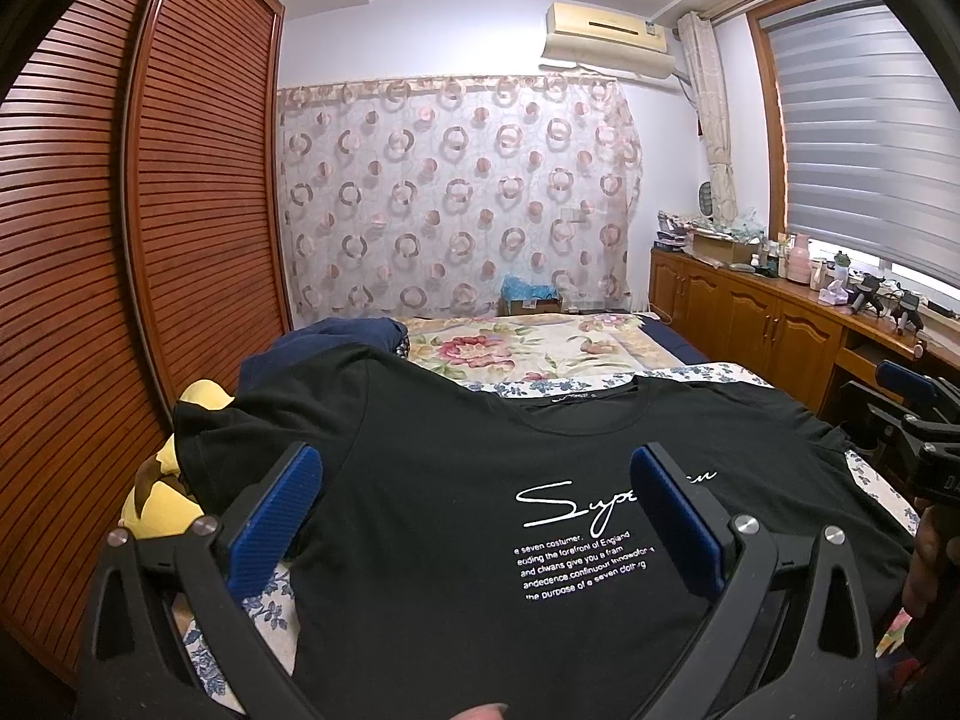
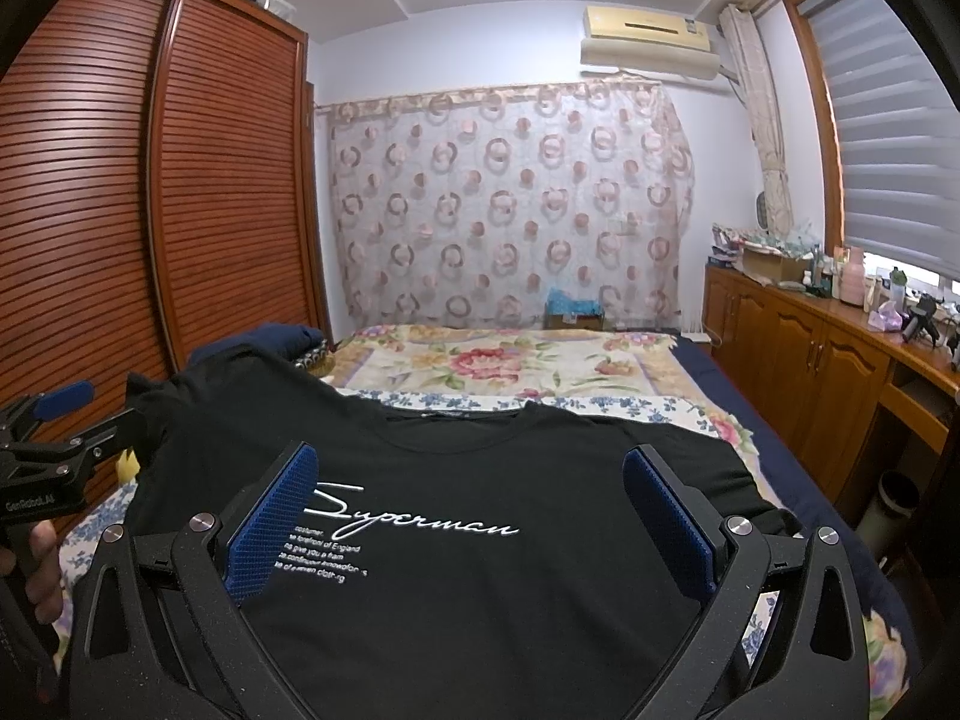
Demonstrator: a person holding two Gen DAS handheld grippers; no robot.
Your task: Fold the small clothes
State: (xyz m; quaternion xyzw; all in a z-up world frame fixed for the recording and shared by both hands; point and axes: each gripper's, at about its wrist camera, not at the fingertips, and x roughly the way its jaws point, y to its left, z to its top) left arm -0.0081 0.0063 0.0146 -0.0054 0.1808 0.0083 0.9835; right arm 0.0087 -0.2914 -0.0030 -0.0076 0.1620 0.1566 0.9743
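A black T-shirt [image 1: 456, 480] lies spread face up on a bed [image 1: 540, 348], neckline toward the far end, with white script and small printed lines across its chest, and its left sleeve draped over a yellow soft toy [image 1: 162, 480]. The left gripper [image 1: 474, 480] hovers over the shirt's chest with its blue-padded jaws spread wide, holding nothing, and it seems not to touch the cloth, though the fisheye makes this hard to judge. The right gripper [image 2: 468, 480] hangs beside it over the same print, jaws equally wide apart and empty.
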